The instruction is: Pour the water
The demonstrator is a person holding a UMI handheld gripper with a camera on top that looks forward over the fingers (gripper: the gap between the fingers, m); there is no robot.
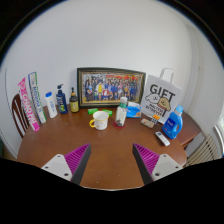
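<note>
A white mug (100,120) stands on the brown wooden table (110,150), well beyond my fingers. Just right of it is a small bottle with a green cap (121,113). A blue bottle (173,123) lies further right. My gripper (112,158) is open above the near part of the table, its two magenta pads (79,157) spread wide apart with only bare tabletop between them. Nothing is held.
A framed group photo (110,87) leans against the wall behind the mug. A white gift bag (160,102) stands at the right. Several bottles (60,99) and pink packets (27,103) line the left back of the table. Small items (160,137) lie near the blue bottle.
</note>
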